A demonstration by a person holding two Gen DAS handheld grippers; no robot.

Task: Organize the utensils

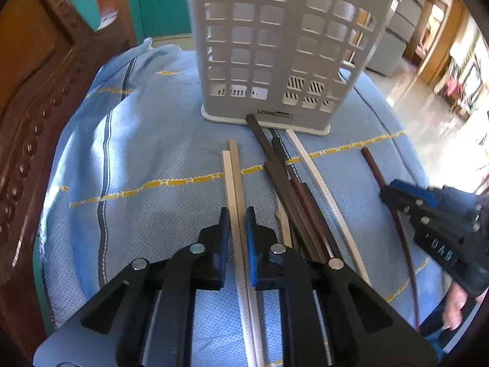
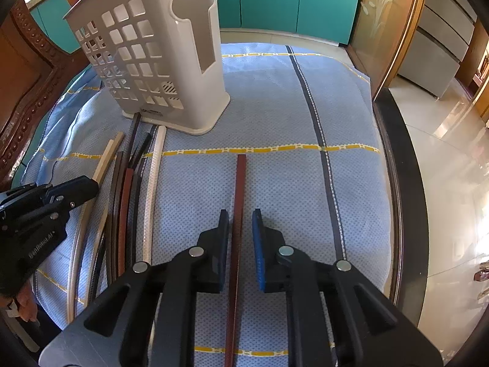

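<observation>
A grey perforated utensil holder (image 1: 281,49) stands upright on the blue cloth (image 1: 146,159); it also shows in the right wrist view (image 2: 159,58). Several chopsticks lie in front of it: dark and brown ones (image 1: 293,195) and a white one (image 1: 318,177). My left gripper (image 1: 238,229) straddles a pair of cream chopsticks (image 1: 232,171), its jaws close to them with small gaps. My right gripper (image 2: 240,232) straddles a single red-brown chopstick (image 2: 240,189), its jaws apart and clear of it. Each gripper shows in the other's view: the right one (image 1: 428,211), the left one (image 2: 45,211).
A carved wooden frame (image 1: 33,101) runs along the left. The table's dark edge (image 2: 397,183) lies to the right, with shiny floor (image 2: 452,183) beyond. Teal cabinet doors (image 2: 284,0) stand behind.
</observation>
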